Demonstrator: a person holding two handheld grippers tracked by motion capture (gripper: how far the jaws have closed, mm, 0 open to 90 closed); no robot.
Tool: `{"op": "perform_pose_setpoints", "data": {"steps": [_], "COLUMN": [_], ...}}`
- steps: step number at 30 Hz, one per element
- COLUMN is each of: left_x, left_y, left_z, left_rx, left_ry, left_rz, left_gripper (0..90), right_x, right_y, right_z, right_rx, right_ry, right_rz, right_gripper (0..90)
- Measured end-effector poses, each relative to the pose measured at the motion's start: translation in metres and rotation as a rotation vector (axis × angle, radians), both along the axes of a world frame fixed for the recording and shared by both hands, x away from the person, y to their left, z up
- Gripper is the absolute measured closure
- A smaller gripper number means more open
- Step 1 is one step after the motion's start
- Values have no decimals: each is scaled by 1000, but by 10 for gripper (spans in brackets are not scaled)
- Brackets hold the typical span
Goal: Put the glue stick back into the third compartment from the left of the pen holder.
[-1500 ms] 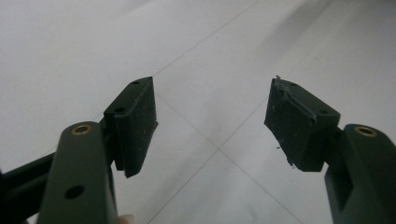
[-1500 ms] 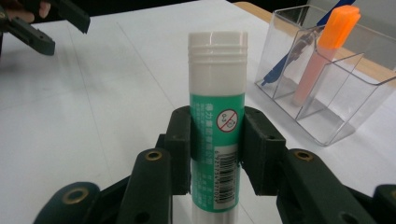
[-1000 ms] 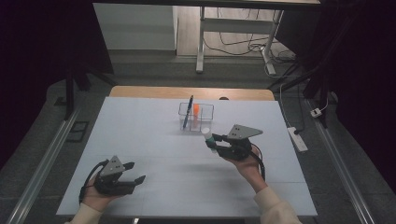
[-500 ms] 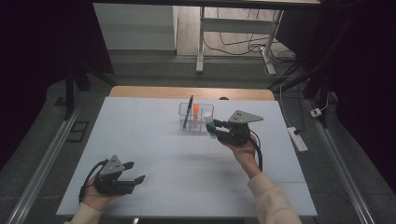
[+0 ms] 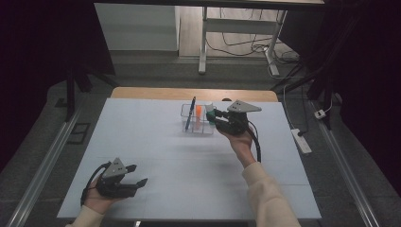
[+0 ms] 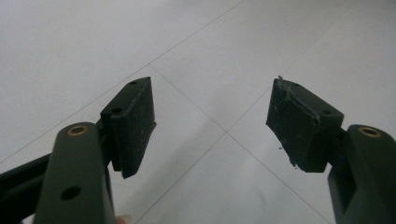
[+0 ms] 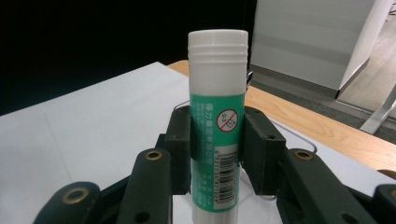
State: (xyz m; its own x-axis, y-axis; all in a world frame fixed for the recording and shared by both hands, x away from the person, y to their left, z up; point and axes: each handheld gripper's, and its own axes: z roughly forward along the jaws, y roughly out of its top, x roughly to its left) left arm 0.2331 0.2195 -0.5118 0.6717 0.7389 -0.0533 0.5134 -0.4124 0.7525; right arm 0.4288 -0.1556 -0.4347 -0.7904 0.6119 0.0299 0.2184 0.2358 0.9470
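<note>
Glue stick [image 7: 217,126]: white cap, green label with barcode and a red no-symbol. Upright in the right gripper view, clamped at mid-body between the two black jaws; cap and upper label stand clear above the pads. In the high view it sits at the tip of the right gripper [image 5: 211,115], directly over the right end of the clear organizer [image 5: 189,128].

Right gripper: closed on the glue stick, pads pressing both sides. Held by the right hand [image 5: 240,142], cream sleeve, cable looping beneath, grey three-cornered plate on top.

Organizer: clear, divided box near the far middle of the table [image 5: 156,146]. Contents: blue pen [image 5: 190,113] leaning upright in the left part; orange item [image 5: 199,112] beside it, kind unclear.

Left gripper [image 5: 137,176]: jaws apart, nothing between the pads; in the left gripper view the bare white tabletop shows between them. Resting in the left hand [image 5: 97,201] at the near left corner of the table, well apart from the organizer.

Table: white top with faint seam lines, wooden strip along the far edge.
</note>
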Motion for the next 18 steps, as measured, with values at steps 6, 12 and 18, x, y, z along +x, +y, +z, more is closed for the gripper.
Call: {"op": "perform_pose_setpoints", "data": {"steps": [6,12,18], "left_x": [0,0,1], "left_y": [2,2,3], "left_z": [0,1,0], "left_rx": [-2,0,0], "left_ry": [0,-4,1], "left_rz": [5,5,6], "left_gripper": [322,322,322], "right_x": [11,25,40], "right_y": [5,9,12], "right_z": [0,-1,-7], "right_rx": [4,11,2], "right_ry": [-3,11,28], "right_rz": [-5,-40,-56], "right_gripper": [651,651,650]}}
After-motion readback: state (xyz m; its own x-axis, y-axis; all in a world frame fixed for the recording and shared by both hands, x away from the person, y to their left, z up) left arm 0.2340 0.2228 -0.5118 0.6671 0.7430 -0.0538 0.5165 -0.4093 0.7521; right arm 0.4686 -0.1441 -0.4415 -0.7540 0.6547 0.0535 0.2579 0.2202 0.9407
